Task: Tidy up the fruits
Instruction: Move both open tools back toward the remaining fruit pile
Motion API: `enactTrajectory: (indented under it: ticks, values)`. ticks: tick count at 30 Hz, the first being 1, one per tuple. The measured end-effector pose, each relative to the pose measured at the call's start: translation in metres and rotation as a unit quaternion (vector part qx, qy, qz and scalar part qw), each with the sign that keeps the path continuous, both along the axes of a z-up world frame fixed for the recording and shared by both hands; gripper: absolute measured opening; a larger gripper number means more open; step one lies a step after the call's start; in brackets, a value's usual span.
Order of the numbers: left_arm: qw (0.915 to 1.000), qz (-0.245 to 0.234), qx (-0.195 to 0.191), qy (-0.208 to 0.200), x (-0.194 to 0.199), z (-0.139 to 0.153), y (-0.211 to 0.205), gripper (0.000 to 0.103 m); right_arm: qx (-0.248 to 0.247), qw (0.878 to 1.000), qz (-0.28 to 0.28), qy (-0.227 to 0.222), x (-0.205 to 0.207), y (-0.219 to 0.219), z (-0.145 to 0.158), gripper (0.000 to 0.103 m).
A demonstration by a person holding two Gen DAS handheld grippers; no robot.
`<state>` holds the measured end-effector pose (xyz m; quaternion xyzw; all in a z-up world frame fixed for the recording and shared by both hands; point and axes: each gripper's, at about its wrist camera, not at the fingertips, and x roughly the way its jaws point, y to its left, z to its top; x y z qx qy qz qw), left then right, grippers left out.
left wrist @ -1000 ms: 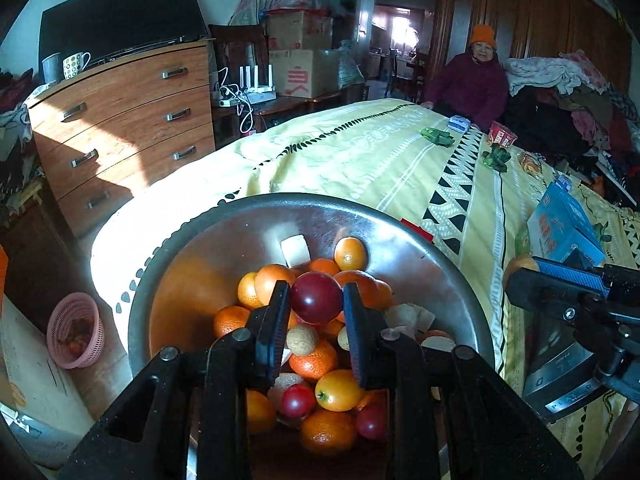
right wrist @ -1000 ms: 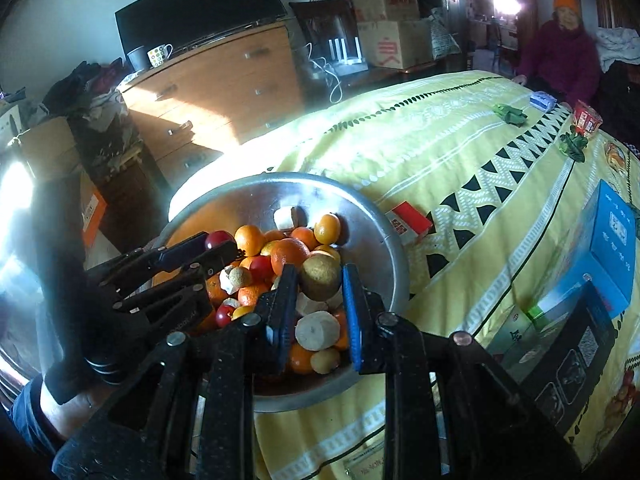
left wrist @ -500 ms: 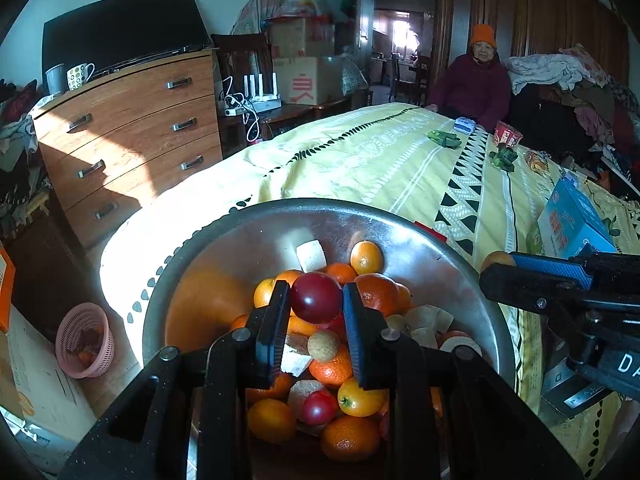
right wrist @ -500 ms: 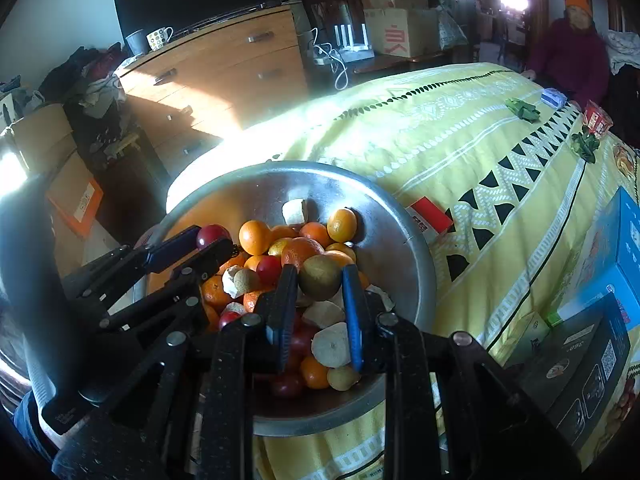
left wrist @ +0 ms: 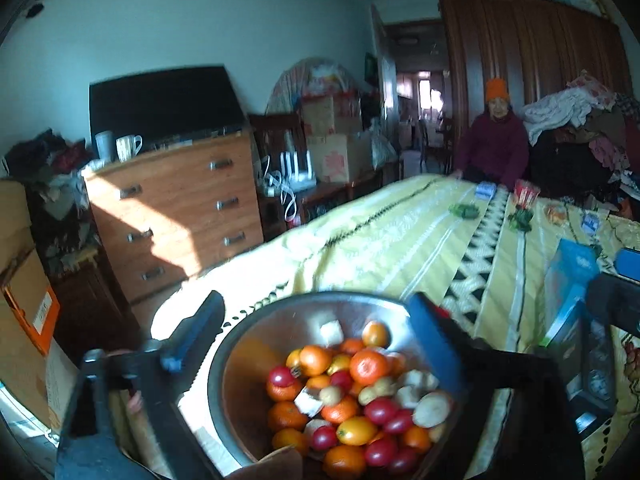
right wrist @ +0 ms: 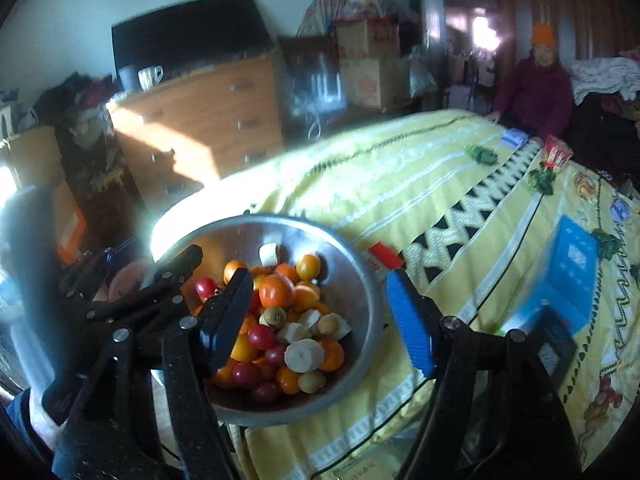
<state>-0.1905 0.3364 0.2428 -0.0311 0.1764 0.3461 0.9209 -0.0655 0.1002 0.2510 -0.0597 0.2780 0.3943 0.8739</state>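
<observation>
Left wrist view looks down on the metal bowl [left wrist: 240,360] at the near end of a bed with a yellow patterned bedspread [left wrist: 400,240]. Oranges [left wrist: 368,366], small red fruits [left wrist: 380,410] and pale cut pieces are heaped inside. Both the left gripper [left wrist: 316,328] and the right gripper [right wrist: 320,312] hang above it, jaws spreading apart, nothing between them. A blue box [right wrist: 568,276] lies farther right.
</observation>
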Motion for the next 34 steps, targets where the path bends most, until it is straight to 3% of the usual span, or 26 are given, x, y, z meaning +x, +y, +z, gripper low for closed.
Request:
enactTrajectory:
  ticks: [1,3,5,6,10,12,13,17,20,22,24,26,34]
  values:
    - [0.9994,-0.017,0.014,-0.025,-0.001,0.015,-0.025,0.103,0.013,1.0,-0.023,-0.018,-0.008,-0.026,0.011,0.093]
    - [0.9955,-0.068,0.024,-0.061,0.002,0.034,-0.076,0.103,0.03,0.994,-0.09,-0.056,-0.023,-0.092,0.022,0.103]
    - [0.9832,-0.163,0.019,-0.08,0.013,0.043,-0.134,0.103,0.013,0.984,-0.163,-0.068,-0.027,-0.156,0.017,0.103]
    - [0.9731,-0.217,-0.002,-0.077,0.022,0.042,-0.159,0.103,0.005,0.978,-0.197,-0.062,-0.024,-0.184,0.009,0.103]
    - [0.9304,-0.361,-0.064,0.015,0.075,-0.003,-0.265,0.103,-0.048,0.946,-0.321,0.01,-0.004,-0.299,-0.047,0.103]
    - [0.9118,-0.385,-0.101,0.101,0.113,-0.05,-0.305,0.103,-0.082,0.929,-0.355,0.059,0.012,-0.337,-0.089,0.103]
    - [0.908,-0.38,-0.109,0.138,0.128,-0.075,-0.319,0.103,-0.096,0.922,-0.364,0.087,0.02,-0.352,-0.113,0.103]
    - [0.9056,-0.333,-0.113,0.238,0.171,-0.165,-0.344,0.103,-0.125,0.901,-0.381,0.163,0.045,-0.388,-0.194,0.102]
    - [0.9042,-0.303,-0.106,0.282,0.185,-0.211,-0.346,0.103,-0.137,0.897,-0.379,0.182,0.054,-0.397,-0.221,0.102]
    - [0.8962,-0.291,-0.112,0.315,0.196,-0.238,-0.346,0.103,-0.144,0.894,-0.375,0.197,0.061,-0.401,-0.239,0.103]
    - [0.8993,-0.297,-0.13,0.293,0.195,-0.242,-0.341,0.103,-0.139,0.891,-0.369,0.224,0.063,-0.404,-0.259,0.103]
    - [0.8998,-0.298,-0.133,0.289,0.194,-0.244,-0.341,0.103,-0.12,0.896,-0.373,0.21,0.061,-0.408,-0.259,0.103]
    - [0.9035,-0.3,-0.128,0.278,0.191,-0.246,-0.342,0.103,-0.119,0.897,-0.373,0.202,0.058,-0.409,-0.258,0.103]
